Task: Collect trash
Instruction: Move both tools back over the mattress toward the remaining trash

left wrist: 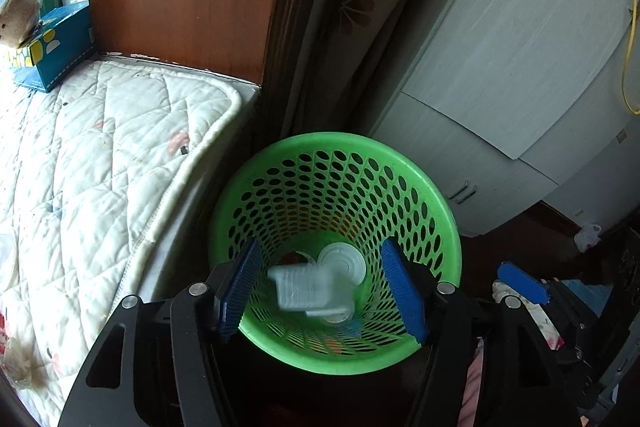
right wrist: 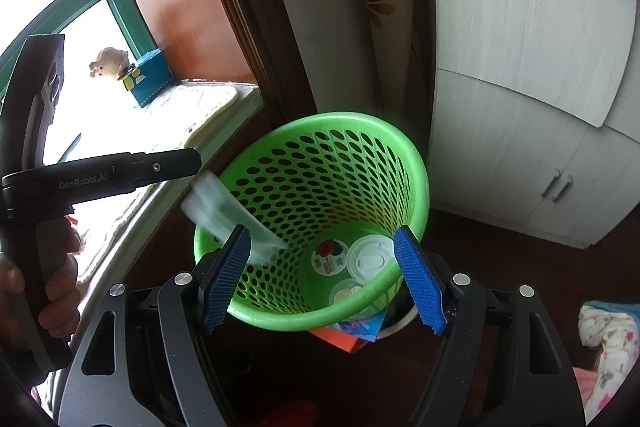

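I hold my left tongs [left wrist: 324,291] over a round green plastic wastebasket [left wrist: 448,211], its walls a lattice of oval holes beneath a smooth rolled rim. The ribbed blue pads [left wrist: 240,287] stand apart and grip nothing. Between them, in mid-air and blurred, is a ribbed clear plastic container [left wrist: 304,287] – free of both pads, inside the mouth of the basket. Below it, on the basket floor, lies a flat white cup lid [left wrist: 346,259].

My right tongs [right wrist: 322,275] are also parted and empty, framing the same basket from the other side. Here the clear container [right wrist: 224,211] is a pale streak just under the black tip of my left tool, at the near-left rim. On the bottom lie the white lid [right wrist: 370,259] and a round printed foil seal [right wrist: 330,257].

Beside the basket sits a quilted white cushion [left wrist: 100,155] with stitched diamonds – on it a blue cardboard tissue box [left wrist: 60,47] and a small plush toy [left wrist: 16,19]. A pale wood-grain cabinet [left wrist: 500,67] stands behind.
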Available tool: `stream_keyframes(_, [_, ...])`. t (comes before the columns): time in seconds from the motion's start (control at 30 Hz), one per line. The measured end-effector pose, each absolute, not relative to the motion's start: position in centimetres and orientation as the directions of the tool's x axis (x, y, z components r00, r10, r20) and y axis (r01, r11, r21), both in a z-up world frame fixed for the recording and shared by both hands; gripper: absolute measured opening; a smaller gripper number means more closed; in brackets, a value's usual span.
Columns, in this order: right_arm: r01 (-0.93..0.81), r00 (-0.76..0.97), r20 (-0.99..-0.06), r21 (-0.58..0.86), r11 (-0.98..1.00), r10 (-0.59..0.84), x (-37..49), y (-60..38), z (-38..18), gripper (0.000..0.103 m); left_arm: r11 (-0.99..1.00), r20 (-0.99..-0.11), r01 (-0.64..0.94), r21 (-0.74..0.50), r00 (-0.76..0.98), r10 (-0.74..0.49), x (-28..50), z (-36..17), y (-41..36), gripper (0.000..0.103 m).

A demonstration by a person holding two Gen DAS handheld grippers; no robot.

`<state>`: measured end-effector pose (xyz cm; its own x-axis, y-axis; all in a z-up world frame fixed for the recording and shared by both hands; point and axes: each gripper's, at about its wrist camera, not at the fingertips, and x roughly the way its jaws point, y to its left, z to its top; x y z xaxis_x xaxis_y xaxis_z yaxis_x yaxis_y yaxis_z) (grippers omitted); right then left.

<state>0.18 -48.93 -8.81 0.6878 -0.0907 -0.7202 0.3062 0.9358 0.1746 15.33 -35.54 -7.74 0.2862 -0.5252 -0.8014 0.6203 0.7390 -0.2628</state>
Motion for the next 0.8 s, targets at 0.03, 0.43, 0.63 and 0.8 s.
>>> stream_keyframes(0.03, [0.306, 0.687, -0.721, 0.175, 0.936, -0.091, 0.1, -48.9, -8.8, 0.074, 0.739, -0.803, 0.621, -0.261, 0.285, -0.524, 15.2, -7.8, -35.5, 0.062])
stream_keyframes(0.43, [0.253, 0.704, -0.709, 0.189, 0.949, -0.047, 0.1, -46.5, -8.0, 0.077, 0.798, -0.796, 0.567, -0.206, 0.377, -0.473, 13.8, -5.9, -28.6, 0.062])
stream_keyframes(0.63, [0.191, 0.713, -0.701, 0.189, 0.963, -0.004, 1.2, -43.7, -7.2, 0.078, 0.853, -0.784, 0.484, -0.195, 0.446, -0.432, 13.3, -4.7, -22.8, 0.062])
stream_keyframes(0.8, [0.121, 0.712, -0.701, 0.185, 0.975, 0.044, 2.5, -40.4, -6.9, 0.078, 0.901, -0.775, 0.405, -0.155, 0.516, -0.366, 12.5, -4.1, -17.6, 0.069])
